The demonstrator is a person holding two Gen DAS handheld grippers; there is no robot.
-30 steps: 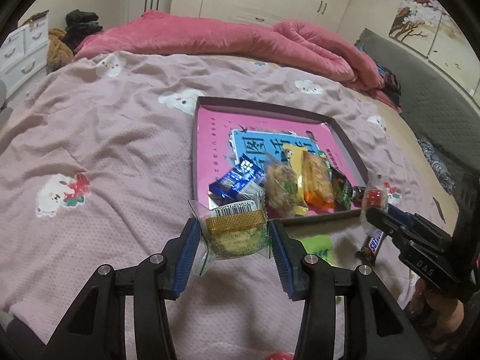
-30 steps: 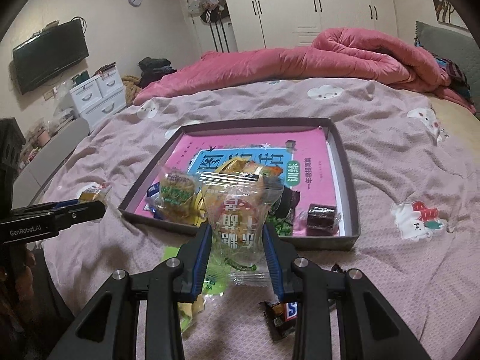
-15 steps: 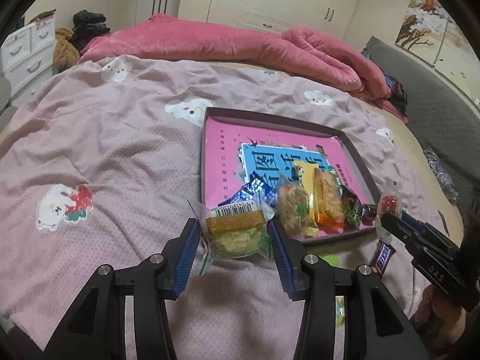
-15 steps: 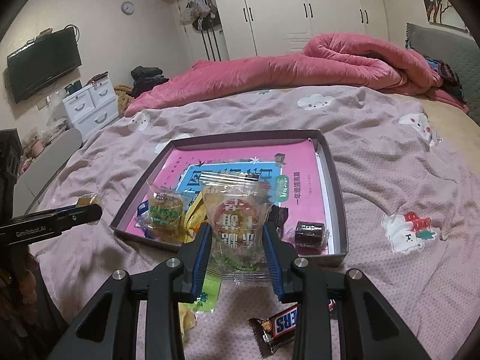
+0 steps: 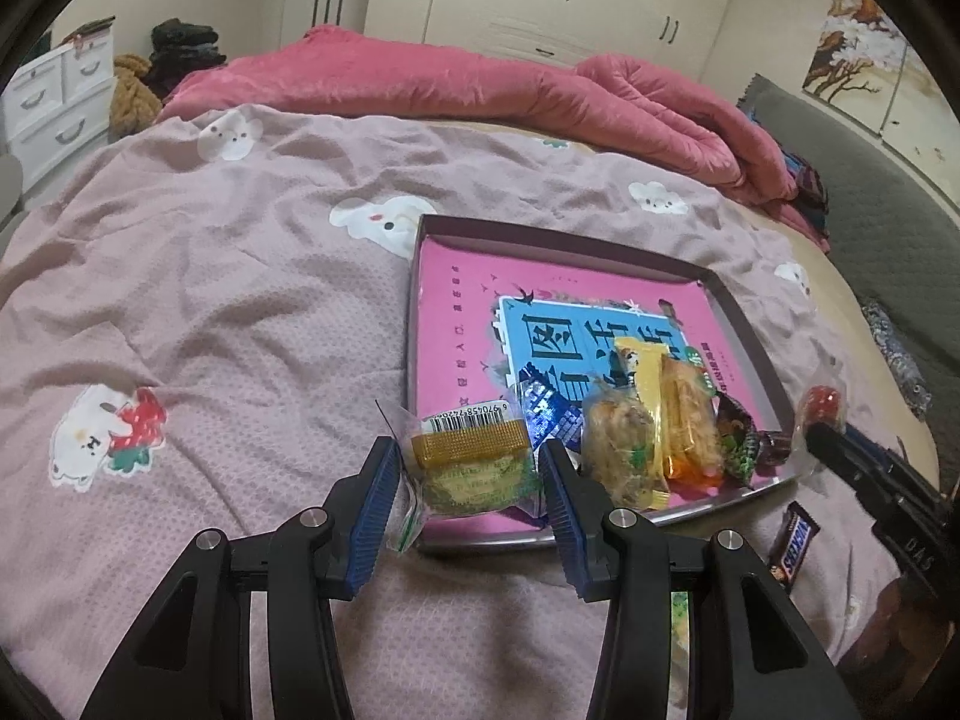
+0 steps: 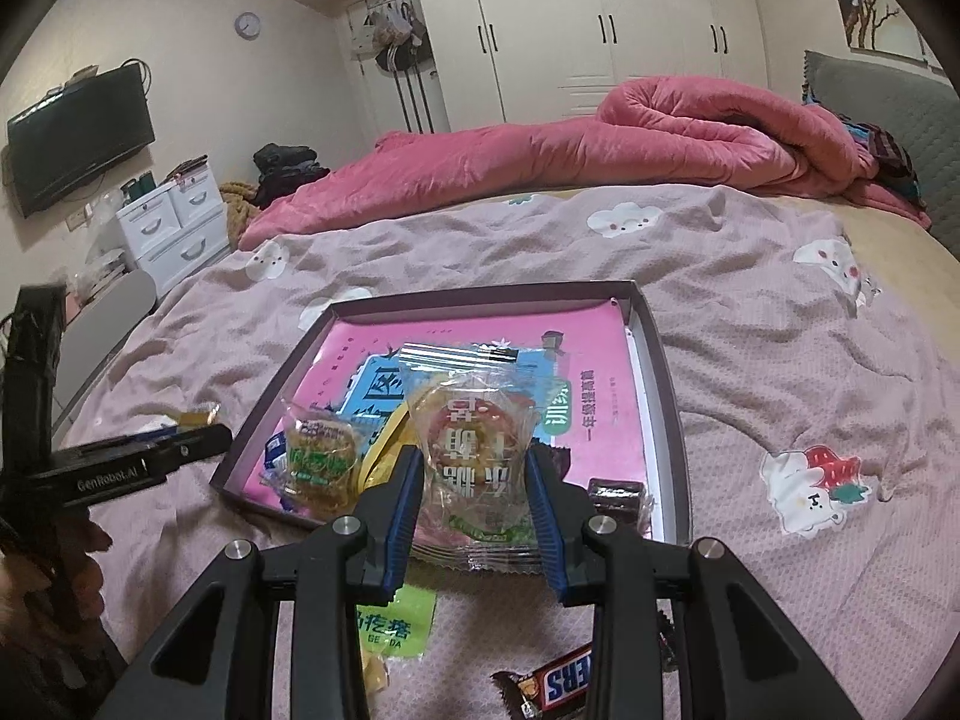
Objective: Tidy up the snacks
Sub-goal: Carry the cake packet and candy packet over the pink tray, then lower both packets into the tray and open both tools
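Observation:
My left gripper is shut on a clear-wrapped green and gold pastry, held over the near left corner of the dark box tray. My right gripper is shut on a clear packet with a red-printed round cake, held over the tray's near edge. The tray has a pink book as its floor and holds several wrapped snacks along its near side. The right gripper also shows at the right of the left wrist view, and the left gripper at the left of the right wrist view.
A Snickers bar and a green packet lie on the mauve bedspread in front of the tray. A rolled pink quilt lies across the far side of the bed. White drawers stand at the left.
Both grippers have moved forward toward the tray with their snacks still held. The left one now reaches over the tray's near corner, the right one over its near edge.

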